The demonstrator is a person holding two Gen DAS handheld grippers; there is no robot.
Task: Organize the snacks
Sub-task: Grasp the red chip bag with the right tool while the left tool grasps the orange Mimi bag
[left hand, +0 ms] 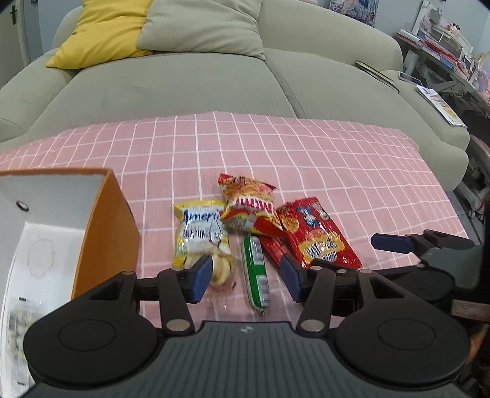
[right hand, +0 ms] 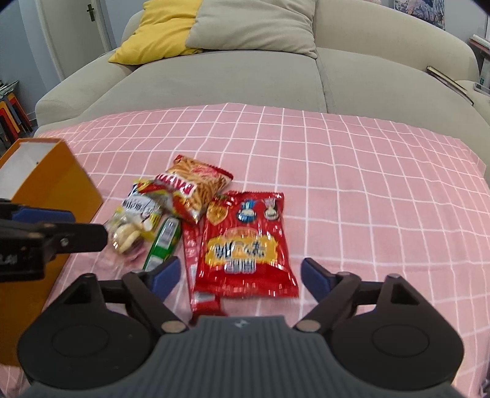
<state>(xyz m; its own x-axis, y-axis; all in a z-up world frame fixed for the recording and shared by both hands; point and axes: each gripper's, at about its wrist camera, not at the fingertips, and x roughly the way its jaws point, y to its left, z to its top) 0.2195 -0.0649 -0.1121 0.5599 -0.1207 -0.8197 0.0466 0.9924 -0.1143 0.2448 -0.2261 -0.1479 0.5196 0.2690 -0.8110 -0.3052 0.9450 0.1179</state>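
Note:
On the pink checked cloth lie several snacks in a heap: a yellow-white pack, an orange stick-snack bag, a flat red packet, a thin red stick pack and a green sausage stick. My left gripper is open and hovers astride the green stick without touching it. My right gripper is open with the flat red packet between its spread pads, apart from both. An orange box with a white inside stands at the left; a blurred clear packet lies in it.
A beige sofa runs behind the cloth, with a yellow cushion and a beige cushion. Books rest on the sofa's right arm. A cluttered desk is at the far right. Pink cloth stretches right of the snacks.

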